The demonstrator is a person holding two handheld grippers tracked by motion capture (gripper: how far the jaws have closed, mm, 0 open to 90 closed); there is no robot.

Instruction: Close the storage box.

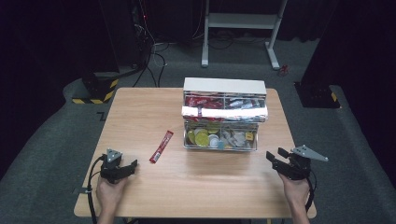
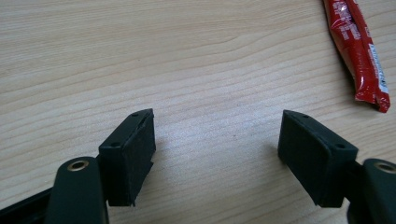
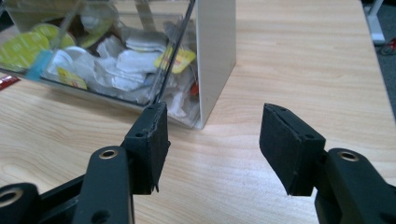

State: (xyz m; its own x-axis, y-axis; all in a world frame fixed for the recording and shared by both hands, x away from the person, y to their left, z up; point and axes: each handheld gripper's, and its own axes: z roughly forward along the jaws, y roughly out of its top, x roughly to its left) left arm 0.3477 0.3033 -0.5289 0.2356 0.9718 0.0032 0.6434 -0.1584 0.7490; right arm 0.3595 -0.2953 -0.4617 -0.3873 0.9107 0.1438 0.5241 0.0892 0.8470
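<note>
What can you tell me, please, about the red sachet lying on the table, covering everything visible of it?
The red sachet is a slim, stick-shaped packet of glossy, foil-like wrap, red with small white print too blurred to read and a crimped, sealed end. It looks unopened. It lies flat and diagonal on the bare wooden table, just left of the clear organiser box and apart from it. The left gripper rests nearby with its jaws open; nothing touches the sachet but the tabletop.

floor: grey carpet (image 1: 56, 140) | furniture: wooden table (image 1: 140, 107), white stand (image 1: 243, 21) behind | surroundings: dark
</note>
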